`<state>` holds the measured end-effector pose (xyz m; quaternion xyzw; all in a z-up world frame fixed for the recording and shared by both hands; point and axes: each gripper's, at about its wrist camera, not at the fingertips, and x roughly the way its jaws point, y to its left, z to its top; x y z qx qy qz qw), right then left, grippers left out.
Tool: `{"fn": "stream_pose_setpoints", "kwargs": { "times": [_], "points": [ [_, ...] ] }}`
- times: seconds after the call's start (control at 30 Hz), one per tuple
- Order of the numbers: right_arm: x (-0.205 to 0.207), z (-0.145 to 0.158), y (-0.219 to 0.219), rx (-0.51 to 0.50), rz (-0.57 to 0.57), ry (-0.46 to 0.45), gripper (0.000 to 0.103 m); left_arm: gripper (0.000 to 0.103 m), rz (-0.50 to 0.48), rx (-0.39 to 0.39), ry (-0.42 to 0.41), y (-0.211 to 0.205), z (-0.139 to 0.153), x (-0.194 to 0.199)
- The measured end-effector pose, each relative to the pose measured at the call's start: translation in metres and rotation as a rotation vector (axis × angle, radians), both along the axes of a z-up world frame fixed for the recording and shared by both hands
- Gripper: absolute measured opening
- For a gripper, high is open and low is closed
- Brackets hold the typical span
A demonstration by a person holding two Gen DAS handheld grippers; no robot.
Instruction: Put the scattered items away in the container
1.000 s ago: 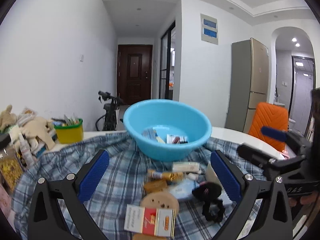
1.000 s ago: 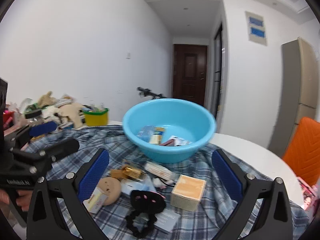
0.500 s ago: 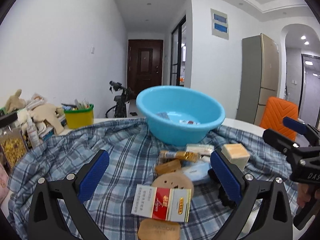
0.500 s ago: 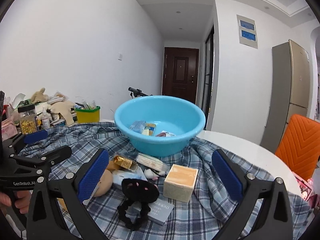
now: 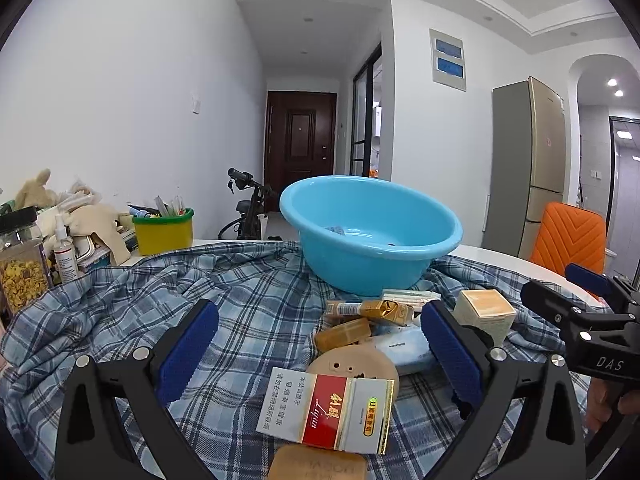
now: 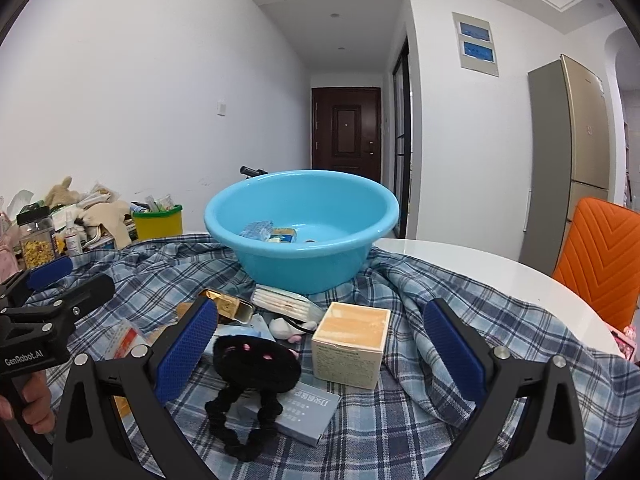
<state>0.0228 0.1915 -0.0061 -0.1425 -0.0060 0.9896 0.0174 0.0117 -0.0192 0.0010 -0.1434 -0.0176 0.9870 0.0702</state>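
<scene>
Left gripper (image 5: 318,350) spread above cigarette pack (image 5: 328,412); right gripper (image 6: 320,346) spread over black plush toy (image 6: 256,360), nothing held; blue basin (image 6: 304,236) behind.

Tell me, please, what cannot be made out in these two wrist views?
- Blue basin contents: left wrist view, near wall hides nearly all.
- Tan case: left wrist view, cut off by bottom edge.
- Grey booklet: right wrist view, black hair tie covers part; print too small.
- Left tongs, right tongs: open, empty.

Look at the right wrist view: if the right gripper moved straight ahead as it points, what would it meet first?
Probably the cream cube box, lying between the open right gripper's fingers with the black plush toy beside it. The blue basin sits farther on. Depth is uncertain.
</scene>
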Motion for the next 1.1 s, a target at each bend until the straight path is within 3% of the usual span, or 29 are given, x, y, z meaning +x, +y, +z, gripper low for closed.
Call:
{"fn": "stream_pose_setpoints", "kwargs": {
  "times": [0.13, 0.33, 1.1],
  "points": [
    [-0.004, -0.003, 0.002, -0.02, 0.002, -0.015, 0.103, 0.103, -0.007, 0.011, 0.0, -0.002, 0.0, -0.001],
    [-0.001, -0.003, -0.002, 0.003, -0.012, -0.006, 0.103, 0.103, 0.029, -0.052, 0.009, 0.009, -0.001, 0.0],
    [-0.001, -0.002, 0.0, -0.012, -0.027, -0.007, 0.103, 0.103, 0.039, -0.039, 0.003, 0.006, -0.003, -0.002]
  ]
}}
